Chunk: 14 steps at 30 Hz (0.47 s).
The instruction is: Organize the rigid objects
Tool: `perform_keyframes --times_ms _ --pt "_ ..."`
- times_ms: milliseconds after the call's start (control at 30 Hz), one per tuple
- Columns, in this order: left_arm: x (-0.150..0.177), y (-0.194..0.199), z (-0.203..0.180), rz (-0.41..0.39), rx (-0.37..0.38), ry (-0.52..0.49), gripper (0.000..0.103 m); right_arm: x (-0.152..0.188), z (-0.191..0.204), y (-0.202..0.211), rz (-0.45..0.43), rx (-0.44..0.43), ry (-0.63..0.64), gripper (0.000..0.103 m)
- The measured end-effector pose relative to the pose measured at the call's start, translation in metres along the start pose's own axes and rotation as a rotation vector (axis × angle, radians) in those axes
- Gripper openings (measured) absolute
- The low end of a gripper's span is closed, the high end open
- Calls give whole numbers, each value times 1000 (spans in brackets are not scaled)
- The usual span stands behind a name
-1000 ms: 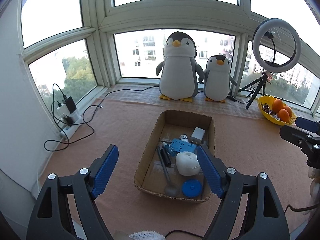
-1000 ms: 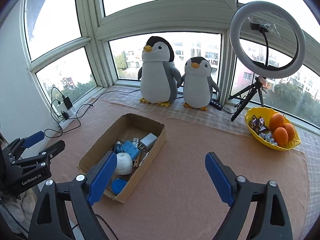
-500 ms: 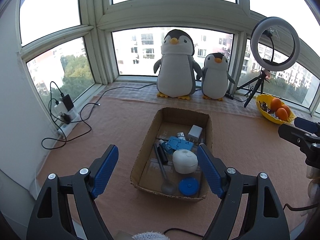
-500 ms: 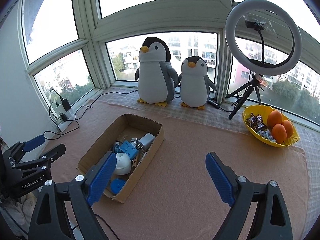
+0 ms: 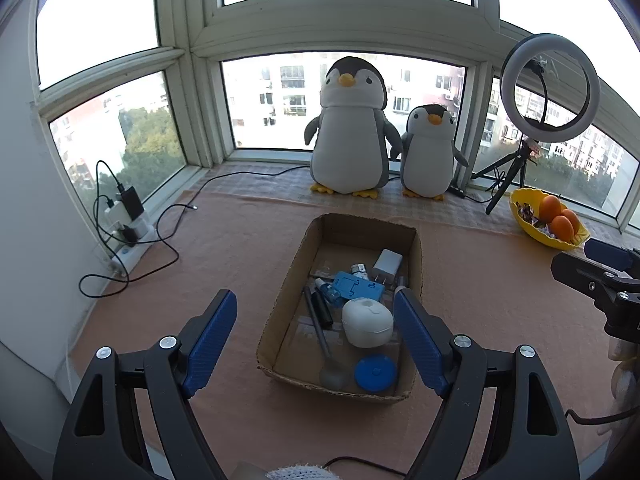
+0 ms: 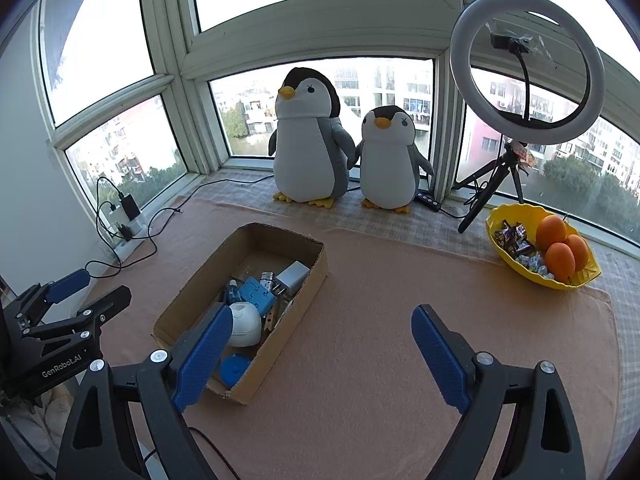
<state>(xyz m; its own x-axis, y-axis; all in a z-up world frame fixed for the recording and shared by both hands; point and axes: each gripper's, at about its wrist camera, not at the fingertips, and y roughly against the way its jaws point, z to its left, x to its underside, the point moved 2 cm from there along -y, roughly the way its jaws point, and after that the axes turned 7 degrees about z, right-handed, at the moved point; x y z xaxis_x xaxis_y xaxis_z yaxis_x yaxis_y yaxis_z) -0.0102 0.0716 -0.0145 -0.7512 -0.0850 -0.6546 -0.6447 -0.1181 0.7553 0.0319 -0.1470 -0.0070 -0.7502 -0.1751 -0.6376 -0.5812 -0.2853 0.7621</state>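
An open cardboard box (image 5: 280, 300) (image 6: 310, 280) lies on the pinkish mat and holds several small items: a white rounded gadget (image 5: 367, 322) (image 6: 245, 325), a blue flat part (image 5: 358, 288) (image 6: 256, 294), a white charger (image 5: 387, 263) (image 6: 293, 275), a blue round lid (image 5: 375, 372) (image 6: 233, 369), a metal spoon (image 5: 326, 354) and a black pen (image 5: 322, 308). My left gripper (image 5: 316, 324) hovers open over the box's near end with nothing between its pads. My right gripper (image 6: 322, 338) is open and empty above the mat, just right of the box.
Two plush penguins (image 5: 352, 132) (image 5: 428, 152) stand at the window. A ring light on a tripod (image 6: 528, 68) and a yellow bowl of oranges and sweets (image 6: 544, 252) are at the right. A power strip with chargers and cables (image 5: 124, 220) lies at the left.
The view pulled back slightly at first, the box sitting a little lower in frame; both grippers kept the same width and nothing in the box moved.
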Motion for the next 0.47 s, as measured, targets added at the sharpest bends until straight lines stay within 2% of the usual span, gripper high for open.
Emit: perform_keyframes --times_ms 467 --pt "0 -4 -1 3 -4 5 81 2 -2 -3 11 3 -2 89"
